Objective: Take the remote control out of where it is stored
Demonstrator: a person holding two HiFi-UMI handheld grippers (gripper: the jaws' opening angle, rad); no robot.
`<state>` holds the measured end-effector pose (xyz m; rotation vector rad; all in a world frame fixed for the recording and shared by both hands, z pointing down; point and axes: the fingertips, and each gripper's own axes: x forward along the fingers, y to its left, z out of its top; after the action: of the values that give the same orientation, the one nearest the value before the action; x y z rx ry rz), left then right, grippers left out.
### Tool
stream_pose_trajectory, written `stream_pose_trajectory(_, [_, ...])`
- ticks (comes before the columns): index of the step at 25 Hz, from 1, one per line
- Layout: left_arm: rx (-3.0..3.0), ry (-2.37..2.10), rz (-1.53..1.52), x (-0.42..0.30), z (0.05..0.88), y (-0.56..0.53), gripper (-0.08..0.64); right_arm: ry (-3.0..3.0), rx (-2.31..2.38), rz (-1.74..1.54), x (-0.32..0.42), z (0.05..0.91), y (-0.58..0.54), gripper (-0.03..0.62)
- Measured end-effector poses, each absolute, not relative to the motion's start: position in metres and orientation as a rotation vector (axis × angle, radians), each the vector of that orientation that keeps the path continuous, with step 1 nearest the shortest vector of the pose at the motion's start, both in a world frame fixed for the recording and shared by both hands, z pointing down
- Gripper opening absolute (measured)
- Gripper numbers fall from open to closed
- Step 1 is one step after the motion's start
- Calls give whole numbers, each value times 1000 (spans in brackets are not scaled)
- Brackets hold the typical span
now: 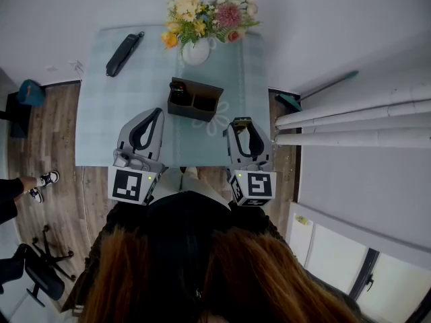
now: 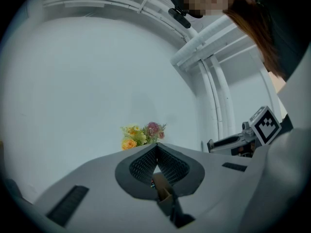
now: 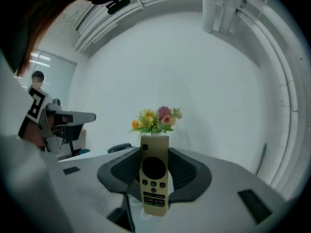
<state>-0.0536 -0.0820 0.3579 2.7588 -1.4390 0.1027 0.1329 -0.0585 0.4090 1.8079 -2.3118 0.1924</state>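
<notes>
A gold remote control [image 3: 154,181] with a round black pad stands upright between the jaws of my right gripper [image 3: 154,165], which is shut on it. From the head view, that gripper [image 1: 242,128] hovers over the table's near right part, with the remote's top end [image 1: 241,121] showing at its tips. A dark brown two-compartment holder [image 1: 195,100] sits mid-table, just ahead and left of it; something dark is in its left compartment. My left gripper [image 1: 156,115] is near the holder's left front, its tips together and nothing held. The holder [image 2: 163,192] shows through its jaw gap.
A white vase of flowers [image 1: 197,49] stands behind the holder. A long black object [image 1: 123,54] lies at the table's far left. White pipes [image 1: 350,123] run along the right wall, above a teal broom [image 1: 316,89]. A person's shoe [image 1: 46,179] and an office chair [image 1: 40,271] are on the left floor.
</notes>
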Motion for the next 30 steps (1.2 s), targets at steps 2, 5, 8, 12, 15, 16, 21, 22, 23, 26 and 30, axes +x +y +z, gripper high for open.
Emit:
stream_pose_trajectory(2, [2761,-1435,99,-54,359,-81,5,-2278,1780,244,136,428,-55,187])
stream_pose_trajectory(5, [2758,-1437,112,-54,360,-82,5,-2236,1724,368,138,464,-51,187])
stream_pose_trajectory(8, [2748,-1442,122,-56,361,-82,5,-2191,1681,450,140,495,-48,187])
stream_pose_trajectory(12, [2763,-1427,105,-56,363,-81,5,-2160,1671,507,143,513,-44,187])
stream_pose_trajectory(15, [2757,-1431,110,-58,366,-82,5,-2144,1658,524,143,521,-43,187])
stream_pose_trajectory(16, [2750,-1437,116,-59,366,-83,5,-2139,1652,529,143,523,-43,187])
stream_pose_trajectory(21, [2734,-1449,123,-63,367,-84,5,-2137,1634,526,141,528,-45,187])
stream_pose_trajectory(22, [2741,-1443,111,-63,366,-84,5,-2138,1631,525,141,529,-47,187])
stream_pose_trajectory(23, [2746,-1438,102,-63,366,-84,5,-2138,1629,525,141,529,-48,187])
stream_pose_trajectory(26, [2749,-1440,93,-63,366,-84,5,-2136,1619,532,141,531,-52,187])
stream_pose_trajectory(30, [2749,-1445,93,-63,365,-83,5,-2136,1602,536,140,534,-58,187])
